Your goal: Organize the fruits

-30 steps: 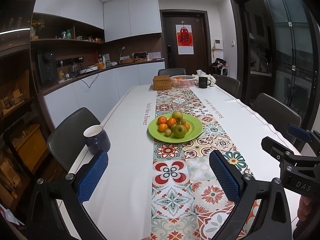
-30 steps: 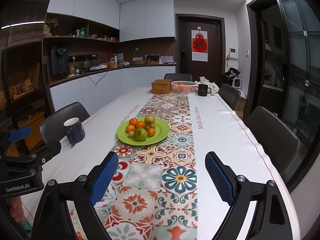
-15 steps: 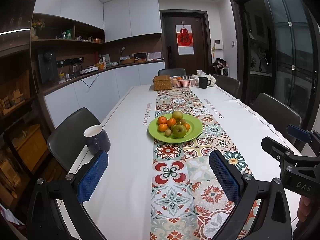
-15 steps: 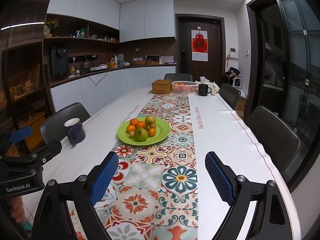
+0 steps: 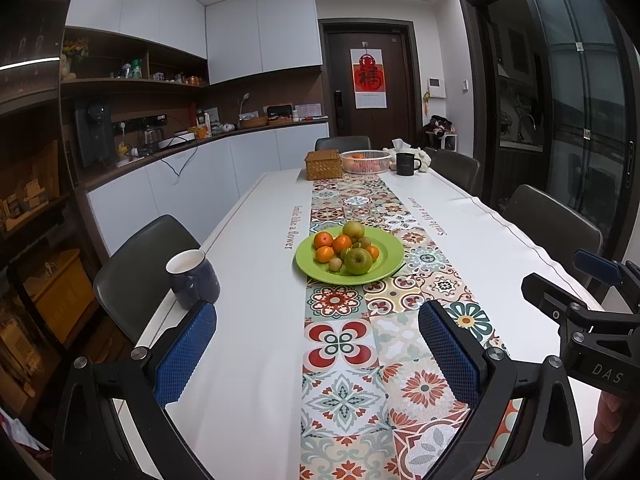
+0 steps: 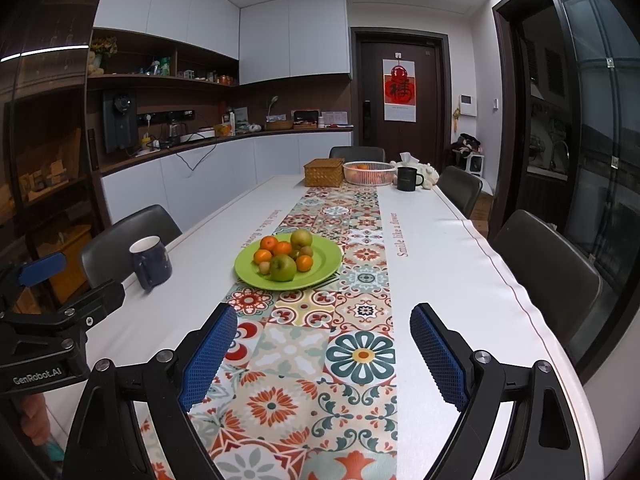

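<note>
Comparing with the frames from a second ago, nothing on the table has shifted and both grippers hang where they were, well short of the round glossy lime-green plate [image 5: 384,264], which serves as the landmark.

Left of the plate, near the table edge, stands a dark blue glazed ceramic mug [image 5: 194,278] with a white inside. The plate itself sits on the patterned tile-print table runner [image 5: 340,344], which runs down the middle of the long white table [image 5: 248,248]. Heaped on the plate are smooth orange mandarins [image 5: 323,240], a green apple [image 5: 358,261] at the front, a yellowish-green pear-like fruit [image 5: 353,231] at the back and a small brownish fruit [image 5: 335,264]. Far behind the plate, at the table's far end, stand a woven rectangular wicker box [image 5: 323,165], a white wire basket [image 5: 365,161] holding fruit, and a black mug [image 5: 406,164].

In front of the plate, the left gripper [image 5: 318,350] holds its black arms and textured blue pads wide apart, gripping and touching nothing. The right gripper [image 6: 324,350] is likewise spread wide above the runner, with nothing between its pads.
</note>
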